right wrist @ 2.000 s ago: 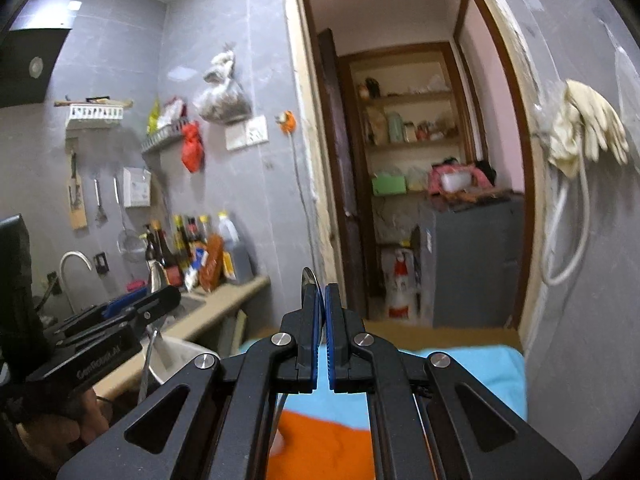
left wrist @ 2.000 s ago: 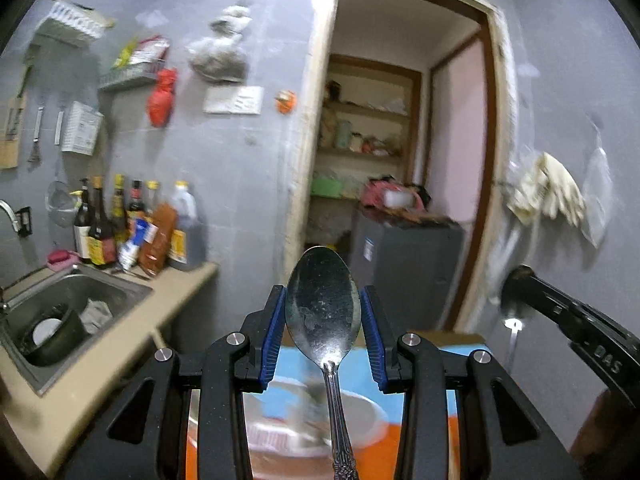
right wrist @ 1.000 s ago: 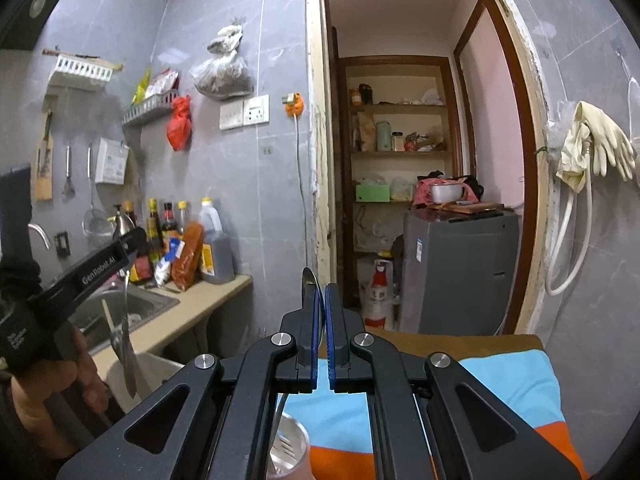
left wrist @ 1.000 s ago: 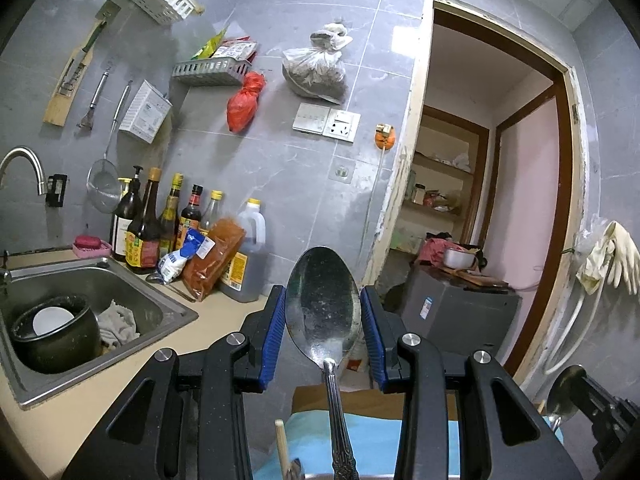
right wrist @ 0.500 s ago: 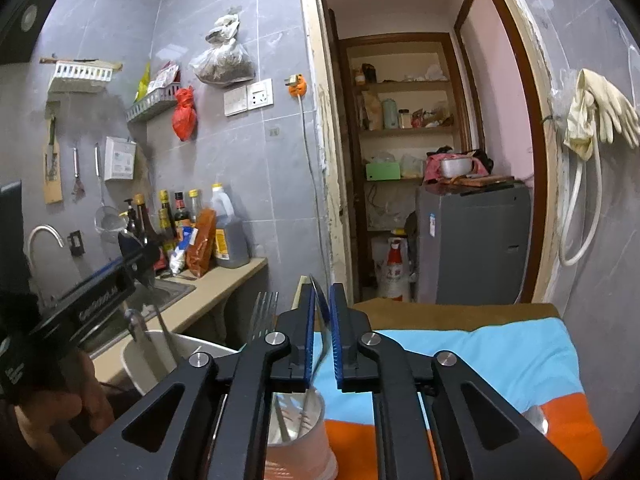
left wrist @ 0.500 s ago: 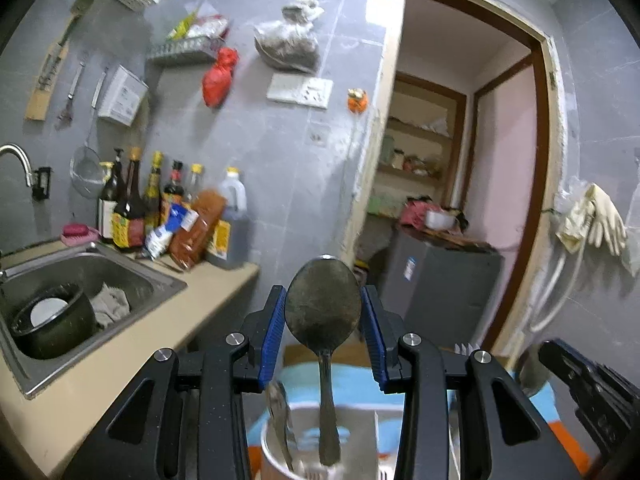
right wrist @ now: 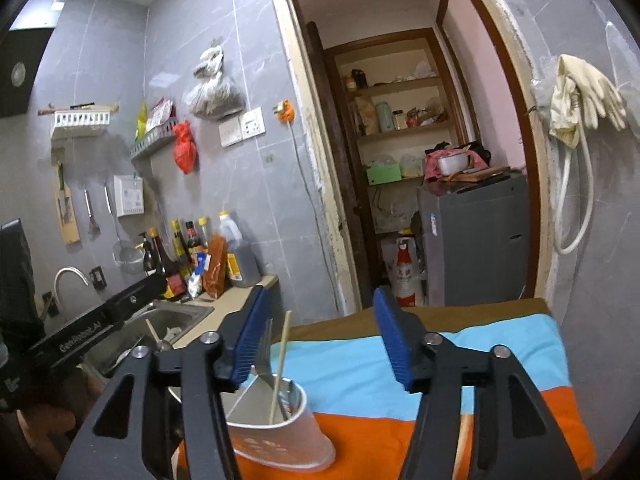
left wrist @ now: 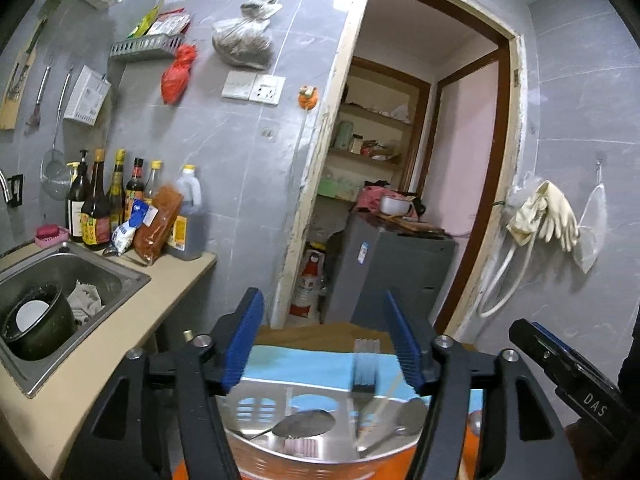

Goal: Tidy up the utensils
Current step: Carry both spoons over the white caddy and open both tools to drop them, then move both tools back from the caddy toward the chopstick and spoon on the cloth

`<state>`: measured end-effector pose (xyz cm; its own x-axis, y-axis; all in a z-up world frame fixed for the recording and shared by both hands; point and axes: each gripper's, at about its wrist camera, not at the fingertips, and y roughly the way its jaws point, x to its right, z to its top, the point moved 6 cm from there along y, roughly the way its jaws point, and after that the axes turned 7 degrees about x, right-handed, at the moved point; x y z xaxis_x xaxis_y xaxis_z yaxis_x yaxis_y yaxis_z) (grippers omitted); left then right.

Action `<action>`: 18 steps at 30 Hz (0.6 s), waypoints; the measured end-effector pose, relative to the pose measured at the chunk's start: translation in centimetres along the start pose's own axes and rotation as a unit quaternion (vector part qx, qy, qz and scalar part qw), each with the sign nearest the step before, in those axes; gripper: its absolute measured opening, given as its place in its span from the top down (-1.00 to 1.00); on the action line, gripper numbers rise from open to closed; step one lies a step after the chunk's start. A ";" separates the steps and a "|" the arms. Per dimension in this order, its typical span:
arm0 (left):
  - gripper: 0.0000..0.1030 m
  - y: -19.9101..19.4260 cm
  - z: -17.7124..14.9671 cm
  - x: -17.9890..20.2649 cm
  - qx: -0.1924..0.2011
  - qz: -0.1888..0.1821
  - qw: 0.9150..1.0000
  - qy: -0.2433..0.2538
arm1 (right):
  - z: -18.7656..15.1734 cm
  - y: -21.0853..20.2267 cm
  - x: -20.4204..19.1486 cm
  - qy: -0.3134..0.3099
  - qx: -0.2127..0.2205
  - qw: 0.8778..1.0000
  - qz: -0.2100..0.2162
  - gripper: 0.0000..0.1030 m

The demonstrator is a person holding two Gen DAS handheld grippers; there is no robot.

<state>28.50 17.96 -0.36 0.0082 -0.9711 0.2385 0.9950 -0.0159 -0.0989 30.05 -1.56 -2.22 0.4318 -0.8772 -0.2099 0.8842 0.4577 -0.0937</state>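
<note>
Gripper bodies: black, with blue ribbed pads. Cloth: light-blue band at 12 o'clock, orange band at 6 o'clock, brown edge beyond. Cup: white, faint red print. Fork and spoon: silver. Wall tiles: grey, marbled. Gloves at 2 o'clock: cream. Bag: red. Counter: beige.

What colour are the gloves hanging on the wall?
The rubber gloves are pale cream, almost yellowish white. The right wrist view shows them best.
</note>
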 end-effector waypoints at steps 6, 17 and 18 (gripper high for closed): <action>-0.65 -1.5 0.4 4.1 -0.004 -0.012 1.000 0.014 | 2.3 -3.3 3.1 0.007 0.013 1.000 -0.012 -0.54; -0.89 -3.0 -2.3 11.0 -0.003 -0.007 0.999 0.038 | 4.0 -8.4 8.8 -0.010 0.024 0.999 -0.028 -1.00; -0.89 -3.0 -2.6 11.4 -0.002 -0.007 0.999 0.040 | 4.0 -8.8 9.3 -0.012 0.024 0.999 -0.030 -1.00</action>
<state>25.31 6.29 0.13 -0.0144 -0.9865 0.1629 0.9945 -0.0311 -0.1004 26.99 -14.30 0.51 0.3816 -0.9062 -0.1821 0.9159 0.3973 -0.0577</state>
